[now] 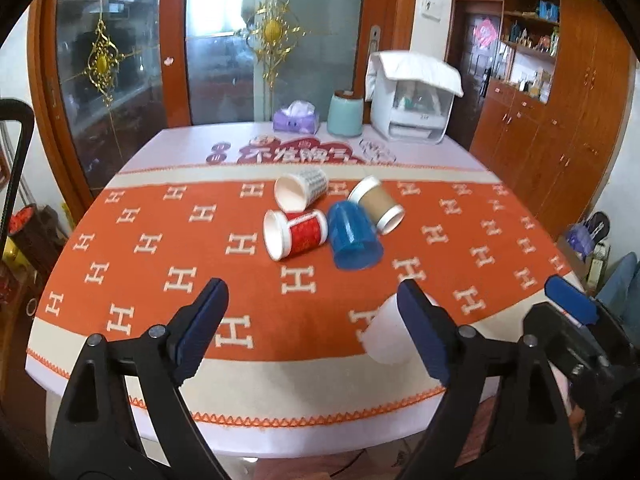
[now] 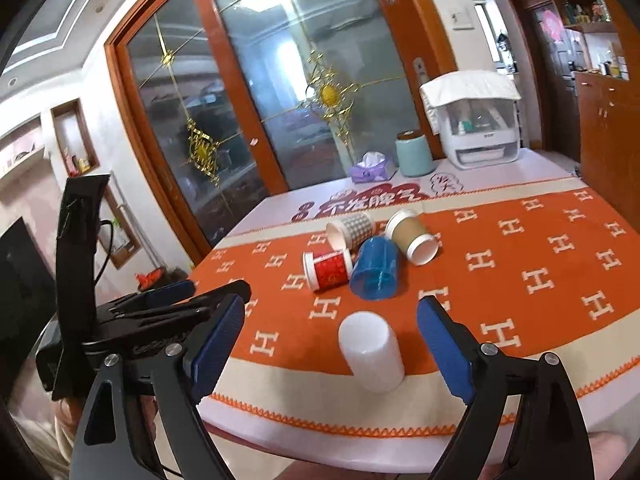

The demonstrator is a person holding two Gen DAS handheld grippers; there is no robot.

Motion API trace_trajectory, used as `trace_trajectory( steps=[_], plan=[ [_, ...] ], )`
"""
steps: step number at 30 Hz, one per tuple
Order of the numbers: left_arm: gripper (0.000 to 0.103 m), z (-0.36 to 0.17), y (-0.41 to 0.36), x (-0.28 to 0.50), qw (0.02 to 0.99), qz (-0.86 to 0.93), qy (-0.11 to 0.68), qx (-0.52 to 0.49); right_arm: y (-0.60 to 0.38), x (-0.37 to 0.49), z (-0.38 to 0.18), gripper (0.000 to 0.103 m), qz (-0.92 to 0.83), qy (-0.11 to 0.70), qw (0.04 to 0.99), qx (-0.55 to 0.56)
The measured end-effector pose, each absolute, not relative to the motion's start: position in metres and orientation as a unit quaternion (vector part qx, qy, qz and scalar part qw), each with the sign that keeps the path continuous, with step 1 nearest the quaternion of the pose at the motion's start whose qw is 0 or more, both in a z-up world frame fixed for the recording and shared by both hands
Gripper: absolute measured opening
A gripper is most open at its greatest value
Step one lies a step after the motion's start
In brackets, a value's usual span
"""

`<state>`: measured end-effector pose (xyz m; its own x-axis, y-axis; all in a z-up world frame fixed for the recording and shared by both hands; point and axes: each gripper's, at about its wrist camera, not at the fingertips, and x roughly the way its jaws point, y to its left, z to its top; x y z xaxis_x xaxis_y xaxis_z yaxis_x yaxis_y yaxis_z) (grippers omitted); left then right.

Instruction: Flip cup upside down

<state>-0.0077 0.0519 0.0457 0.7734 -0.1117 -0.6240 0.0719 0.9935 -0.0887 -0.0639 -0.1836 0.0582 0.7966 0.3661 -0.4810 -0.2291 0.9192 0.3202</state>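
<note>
A white cup (image 2: 371,351) stands upside down near the front edge of the orange cloth; in the left wrist view it (image 1: 385,332) is partly hidden behind my right finger. Behind it lie several cups on their sides: a blue plastic cup (image 1: 352,236) (image 2: 375,268), a red cup (image 1: 295,233) (image 2: 329,269), a patterned white cup (image 1: 301,189) (image 2: 350,228) and a brown sleeved cup (image 1: 377,204) (image 2: 412,236). My left gripper (image 1: 310,328) is open and empty, left of the white cup. My right gripper (image 2: 332,344) is open, its fingers either side of the white cup, apart from it.
The round table (image 1: 304,436) carries an orange H-patterned cloth (image 1: 160,248). At the back stand a tissue box (image 1: 296,118), a pale green canister (image 1: 345,114) and a white covered appliance (image 1: 412,100). Glass doors are behind; wooden cabinets (image 1: 560,120) are on the right.
</note>
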Motion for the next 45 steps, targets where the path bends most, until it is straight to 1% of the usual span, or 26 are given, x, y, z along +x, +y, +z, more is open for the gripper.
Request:
trace_trajectory(
  steps=[3, 9, 16, 26, 36, 45],
  plan=[
    [0.085, 0.063, 0.046, -0.015, 0.946, -0.043, 0.319, -0.026, -0.187, -0.069, 0.077, 0.091, 0.140, 0.275, 0.944, 0.122],
    [0.089, 0.091, 0.035, -0.028, 0.951, -0.017, 0.308, -0.017, -0.185, -0.080, 0.109, 0.096, 0.131, 0.263, 0.951, 0.100],
    [0.096, 0.102, 0.033, -0.035, 0.955, -0.002, 0.296, -0.029, -0.190, -0.082, 0.131, 0.097, 0.128, 0.251, 0.956, 0.084],
    [0.096, 0.092, 0.016, -0.032, 0.956, 0.018, 0.293, -0.015, -0.208, -0.069, 0.125, 0.098, 0.128, 0.268, 0.952, 0.077],
    [0.096, 0.073, 0.004, -0.011, 0.946, 0.002, 0.323, -0.021, -0.222, -0.053, 0.112, 0.098, 0.119, 0.283, 0.949, 0.075],
    [0.096, 0.063, 0.006, -0.002, 0.944, 0.000, 0.329, -0.017, -0.217, -0.039, 0.100, 0.098, 0.113, 0.292, 0.947, 0.072]
  ],
)
